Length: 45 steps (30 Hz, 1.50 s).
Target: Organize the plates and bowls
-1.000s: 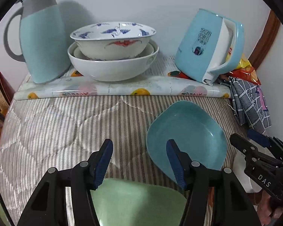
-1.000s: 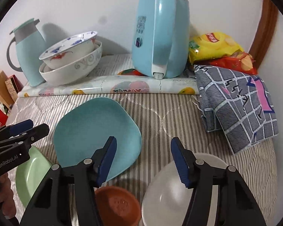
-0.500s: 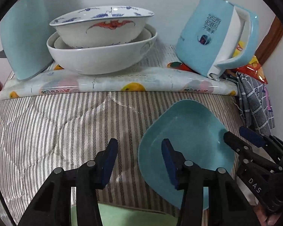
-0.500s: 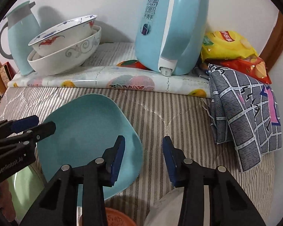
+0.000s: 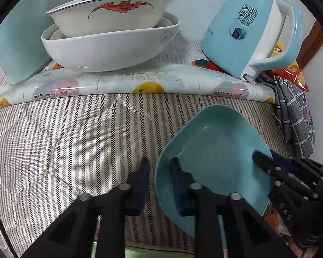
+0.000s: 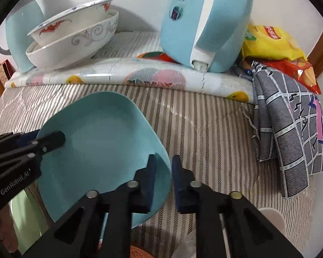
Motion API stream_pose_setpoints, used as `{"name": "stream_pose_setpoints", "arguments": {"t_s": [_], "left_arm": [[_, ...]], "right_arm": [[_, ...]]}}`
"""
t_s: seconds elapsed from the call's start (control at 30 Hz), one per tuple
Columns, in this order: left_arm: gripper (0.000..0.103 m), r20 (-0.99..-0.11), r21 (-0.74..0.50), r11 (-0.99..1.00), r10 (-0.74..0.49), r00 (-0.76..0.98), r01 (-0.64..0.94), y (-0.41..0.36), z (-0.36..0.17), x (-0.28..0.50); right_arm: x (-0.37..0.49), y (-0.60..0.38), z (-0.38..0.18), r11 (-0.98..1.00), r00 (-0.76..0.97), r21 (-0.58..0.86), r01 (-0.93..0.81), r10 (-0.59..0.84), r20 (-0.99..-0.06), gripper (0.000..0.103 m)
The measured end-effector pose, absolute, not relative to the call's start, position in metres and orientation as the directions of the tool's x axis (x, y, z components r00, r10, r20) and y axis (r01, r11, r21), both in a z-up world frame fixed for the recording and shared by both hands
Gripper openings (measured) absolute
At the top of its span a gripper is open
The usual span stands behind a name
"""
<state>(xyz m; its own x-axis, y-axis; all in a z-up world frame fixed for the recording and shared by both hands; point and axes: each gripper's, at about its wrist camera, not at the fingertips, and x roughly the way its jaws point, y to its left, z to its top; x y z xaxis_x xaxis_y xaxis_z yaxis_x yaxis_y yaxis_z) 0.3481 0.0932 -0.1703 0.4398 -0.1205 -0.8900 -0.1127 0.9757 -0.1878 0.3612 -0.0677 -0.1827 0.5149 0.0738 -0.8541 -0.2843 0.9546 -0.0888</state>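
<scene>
I see the blue plate [image 5: 213, 150] lifted and tilted above the striped cloth [image 5: 64, 139], held at two edges. My left gripper [image 5: 159, 185] has its two blue pads on either side of the plate's left rim, one inside the dish and one outside; a narrow gap shows around the rim, so I cannot tell whether it is really clamped. My right gripper [image 6: 163, 180] straddles the opposite rim the same way, pads close together; contact there is also unclear to me.

Behind, on the fruit-print mat [image 5: 122, 83], stand stacked white bowls [image 5: 109, 43]: a bat-painted bowl [image 5: 112, 15] nested in a larger plain one. A blue kettle [image 5: 252, 32] leans at the right of the mat, a blue jug [image 5: 21, 43] at the left. In the right wrist view a grey checked towel [image 6: 290, 118] lies beside snack bags [image 6: 273, 43]. A green plate [image 6: 28, 215] lies below the blue one, and an orange dish's [image 6: 137, 253] rim shows at the bottom edge.
</scene>
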Motion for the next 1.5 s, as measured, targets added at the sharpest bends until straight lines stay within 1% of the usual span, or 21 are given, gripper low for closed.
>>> {"name": "stream_pose_setpoints", "arguments": {"t_s": [0.2,0.5,0.7,1.07,1.5], "left_arm": [[0.012,-0.868,-0.219,0.969,-0.142,0.475,-0.111,0.098,-0.163,0.343],[0.011,-0.817,-0.239,0.967,-0.15,0.556,-0.09,0.103,-0.123,0.322],[0.01,-0.789,-0.238,0.968,-0.146,0.597,-0.077,0.1,-0.096,0.294],[0.011,-0.759,-0.227,0.972,-0.142,0.635,-0.054,0.083,-0.061,0.236],[0.011,-0.733,-0.215,0.976,-0.138,0.667,-0.035,0.066,-0.037,0.18]], "right_arm": [[0.354,-0.067,-0.175,0.954,0.577,-0.113,-0.277,0.072,-0.814,0.01],[0.332,-0.076,-0.138,0.962,0.648,-0.079,-0.261,0.114,-0.753,0.01],[0.3,-0.086,-0.113,0.968,0.68,-0.061,-0.245,0.127,-0.722,0.01],[0.233,-0.101,-0.09,0.979,0.717,-0.033,-0.203,0.126,-0.686,0.01],[0.165,-0.121,-0.074,0.984,0.751,-0.01,-0.176,0.128,-0.648,0.009]]}}
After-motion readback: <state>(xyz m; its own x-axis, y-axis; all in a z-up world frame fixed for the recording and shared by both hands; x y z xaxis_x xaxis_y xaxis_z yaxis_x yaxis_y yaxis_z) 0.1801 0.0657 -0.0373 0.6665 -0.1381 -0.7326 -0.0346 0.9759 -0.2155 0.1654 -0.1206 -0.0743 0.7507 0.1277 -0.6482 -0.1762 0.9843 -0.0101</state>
